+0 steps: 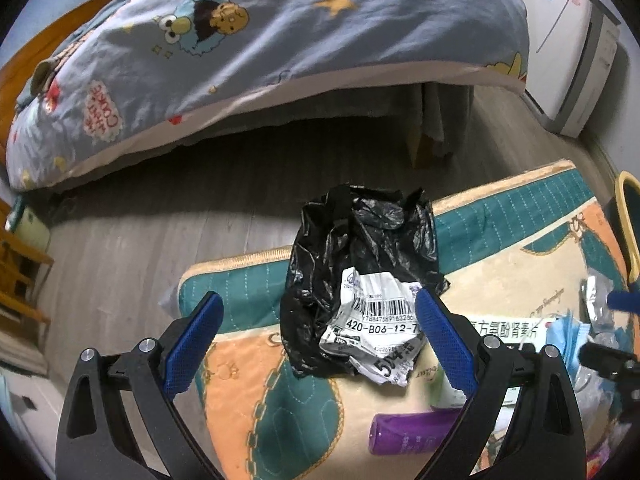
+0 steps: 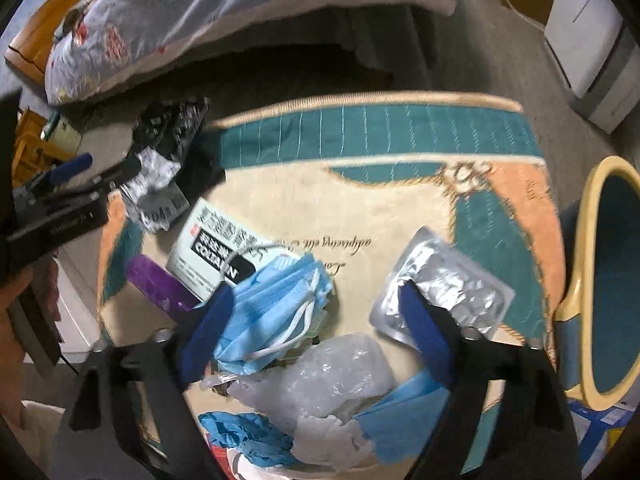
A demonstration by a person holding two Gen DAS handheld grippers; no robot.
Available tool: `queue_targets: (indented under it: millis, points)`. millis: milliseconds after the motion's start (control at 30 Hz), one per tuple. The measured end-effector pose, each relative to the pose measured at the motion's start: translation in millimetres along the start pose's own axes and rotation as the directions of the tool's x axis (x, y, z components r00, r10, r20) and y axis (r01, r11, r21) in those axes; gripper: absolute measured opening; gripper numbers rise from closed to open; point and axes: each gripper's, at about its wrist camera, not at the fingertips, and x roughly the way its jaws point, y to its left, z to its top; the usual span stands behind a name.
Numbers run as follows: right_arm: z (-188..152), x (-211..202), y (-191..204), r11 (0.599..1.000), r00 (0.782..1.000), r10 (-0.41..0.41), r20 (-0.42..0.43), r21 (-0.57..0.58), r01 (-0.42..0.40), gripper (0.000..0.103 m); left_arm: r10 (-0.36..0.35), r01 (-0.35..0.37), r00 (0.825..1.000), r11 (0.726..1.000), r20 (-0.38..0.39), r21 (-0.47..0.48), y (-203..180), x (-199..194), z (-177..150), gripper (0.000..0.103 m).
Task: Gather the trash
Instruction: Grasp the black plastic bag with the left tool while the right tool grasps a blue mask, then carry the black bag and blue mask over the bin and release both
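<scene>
A crumpled black plastic bag with a white shipping label (image 1: 360, 280) lies on the patterned mat (image 1: 260, 392). My left gripper (image 1: 320, 312) is open, its blue fingers on either side of the bag's near end. In the right wrist view my right gripper (image 2: 316, 308) is open above a blue face mask (image 2: 276, 304), a silver foil blister pack (image 2: 448, 292) and crumpled clear plastic (image 2: 332, 380). A white medicine box (image 2: 216, 248), a purple bottle (image 2: 160, 280) and a blue glove (image 2: 248, 436) lie nearby. The black bag (image 2: 168, 128) and left gripper (image 2: 72, 184) show at the left.
A bed with a cartoon-print blue duvet (image 1: 280, 32) overhangs the grey wood floor (image 1: 140, 232) behind the mat. A white appliance (image 1: 568, 48) stands at the right wall. A yellow-rimmed teal tub (image 2: 608, 280) sits right of the mat. Wooden furniture (image 1: 20, 272) is at the left.
</scene>
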Motion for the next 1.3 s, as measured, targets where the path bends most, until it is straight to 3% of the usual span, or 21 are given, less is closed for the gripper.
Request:
queue_targets:
  millis: [67, 133, 200, 233, 333, 400, 500, 767, 900, 1300]
  points:
    - [-1, 12, -1, 1.0, 0.999, 0.013, -0.042, 0.015, -0.012, 0.062, 0.0, 0.0, 1.0, 1.0, -0.016, 0.004, 0, 6, 0, 0.096]
    - [-2, 19, -5, 0.998, 0.996, 0.044, -0.073, 0.049, -0.04, 0.028, -0.007, 0.007, 0.999, 1.0, -0.043, 0.007, 0, 13, -1, 0.094]
    - [-1, 17, -8, 0.996, 0.996, 0.062, -0.069, 0.073, -0.057, 0.022, -0.026, 0.027, 0.997, 1.0, -0.073, 0.009, -2, 19, -2, 0.086]
    - [1, 14, -9, 0.994, 0.996, 0.074, -0.058, 0.082, -0.069, 0.016, -0.053, 0.054, 0.994, 0.998, -0.095, 0.009, -3, 22, -2, 0.074]
    - [3, 4, -9, 0.995, 0.997, 0.07, -0.026, 0.075, -0.068, 0.014, -0.104, 0.106, 0.983, 0.994, -0.15, 0.01, -8, 29, -4, 0.051]
    - [4, -3, -9, 0.995, 0.997, 0.07, -0.01, 0.07, -0.069, 0.014, -0.097, 0.103, 0.984, 0.994, -0.152, 0.027, -13, 26, -3, 0.044]
    - [5, -13, -10, 0.996, 0.997, 0.072, 0.016, 0.06, -0.073, 0.014, -0.08, 0.088, 0.987, 0.995, -0.136, 0.054, -17, 18, 0, 0.012]
    - [2, -41, -11, 0.996, 0.992, 0.073, 0.107, 0.034, -0.077, 0.014, -0.106, 0.108, 0.993, 0.994, -0.061, 0.034, -15, -15, 3, 0.008]
    - [5, -65, -26, 0.993, 0.982, 0.092, 0.163, 0.056, -0.102, 0.014, -0.117, 0.116, 0.993, 0.993, 0.012, 0.033, -21, -40, 11, 0.008]
    - [6, -115, -65, 0.98, 0.951, 0.106, 0.289, 0.129, -0.149, 0.014, -0.202, 0.193, 0.966, 0.979, 0.162, 0.069, -56, -95, 24, 0.008]
